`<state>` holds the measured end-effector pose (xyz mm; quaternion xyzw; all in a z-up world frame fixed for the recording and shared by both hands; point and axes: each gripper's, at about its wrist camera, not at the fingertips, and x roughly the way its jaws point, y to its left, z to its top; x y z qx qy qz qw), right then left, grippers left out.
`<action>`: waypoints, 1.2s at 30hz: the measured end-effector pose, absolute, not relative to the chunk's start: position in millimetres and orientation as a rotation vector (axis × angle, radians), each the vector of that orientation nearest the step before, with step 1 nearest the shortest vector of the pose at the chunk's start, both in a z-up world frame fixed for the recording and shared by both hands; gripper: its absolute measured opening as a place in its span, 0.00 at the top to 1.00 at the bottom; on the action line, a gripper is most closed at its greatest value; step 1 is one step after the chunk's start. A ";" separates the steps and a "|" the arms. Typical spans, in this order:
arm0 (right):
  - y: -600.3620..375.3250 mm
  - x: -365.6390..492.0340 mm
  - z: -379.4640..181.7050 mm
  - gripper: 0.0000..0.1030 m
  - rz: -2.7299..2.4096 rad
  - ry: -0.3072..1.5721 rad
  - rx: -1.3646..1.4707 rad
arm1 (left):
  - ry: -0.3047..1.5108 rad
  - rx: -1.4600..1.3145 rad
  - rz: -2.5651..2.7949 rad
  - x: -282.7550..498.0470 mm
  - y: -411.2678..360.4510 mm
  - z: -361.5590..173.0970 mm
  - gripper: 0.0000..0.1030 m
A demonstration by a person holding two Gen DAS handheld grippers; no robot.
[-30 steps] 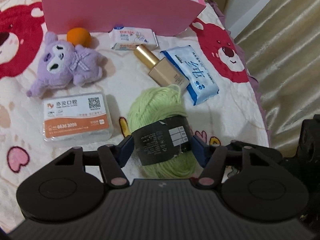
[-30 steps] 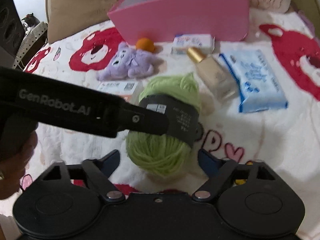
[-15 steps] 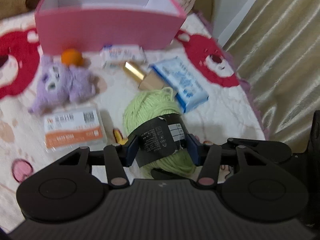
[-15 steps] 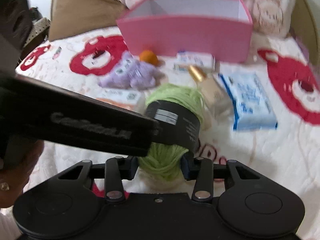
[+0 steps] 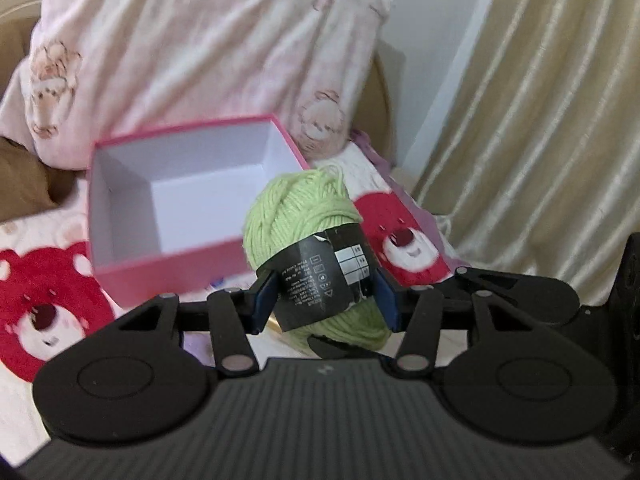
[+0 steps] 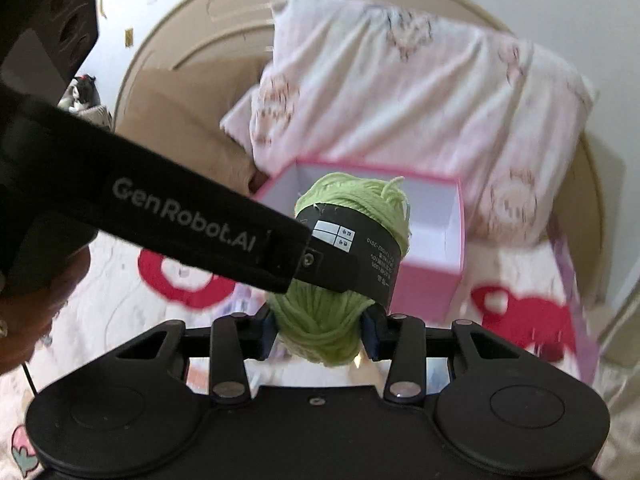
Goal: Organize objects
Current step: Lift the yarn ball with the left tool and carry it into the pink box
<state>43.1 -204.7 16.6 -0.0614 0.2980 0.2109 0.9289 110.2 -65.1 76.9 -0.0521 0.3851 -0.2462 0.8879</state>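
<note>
A light green yarn ball with a black paper band is held in the air by both grippers. My left gripper is shut on its banded middle. My right gripper is shut on its lower end; the yarn ball and the left gripper's black body show in the right wrist view. The open pink box with a white inside stands just beyond the yarn, also seen in the right wrist view. The other small objects on the blanket are hidden below.
A white blanket with red bear prints covers the bed. A pale pink pillow and a brown cushion lie behind the box. A beige curtain hangs on the right. A curved headboard rises at the back.
Both grippers have lifted the yarn ball off the blanket and carried it toward the pink box. The right gripper closed on the yarn. The toy, bottle and packets dropped out of view.
</note>
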 end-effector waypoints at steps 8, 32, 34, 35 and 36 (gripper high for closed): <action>-215.3 105.5 26.9 0.55 0.408 0.556 -0.097 | 0.770 -0.059 -0.496 172.1 -78.1 101.6 0.51; -207.3 293.4 -82.4 0.59 0.238 0.907 -0.090 | 1.026 -0.421 -0.352 357.8 -63.4 -59.4 0.51; -210.3 293.1 -84.0 0.59 0.261 0.917 -0.080 | 1.037 -0.427 -0.351 358.9 -63.2 -62.4 0.53; -213.8 292.6 -83.3 0.58 0.280 0.923 -0.067 | 1.035 -0.400 -0.350 359.0 -65.7 -62.2 0.56; -217.4 290.3 -82.6 0.56 0.308 0.929 -0.054 | 1.028 -0.367 -0.346 358.0 -69.1 -61.0 0.58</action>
